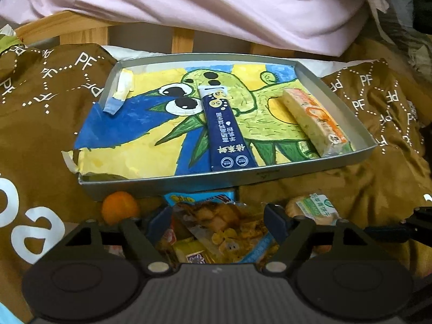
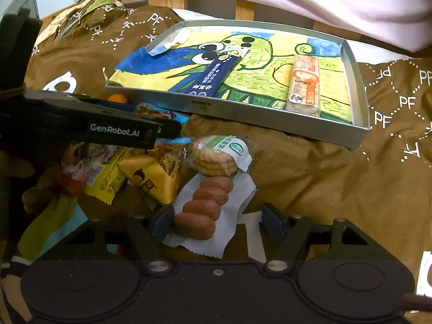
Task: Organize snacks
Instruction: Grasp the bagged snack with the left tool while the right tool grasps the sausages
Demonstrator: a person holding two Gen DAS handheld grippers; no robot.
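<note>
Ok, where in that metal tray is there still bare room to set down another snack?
In the tray, the painted liner is bare left of the blue stick pack, and a narrower strip lies free between it and the orange-wrapped bar. The snack pile in front of the tray is crowded.

Silver tray lined with yellow, blue, green cartoon drawing. Navy stick pack. Brown cloth, white dotted lettering.

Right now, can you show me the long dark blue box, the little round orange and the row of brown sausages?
long dark blue box point(image 1: 229, 132), left wrist view, middle of its top face.
little round orange point(image 1: 120, 207), left wrist view, its peel.
row of brown sausages point(image 2: 201, 210), right wrist view, third sausage.
</note>
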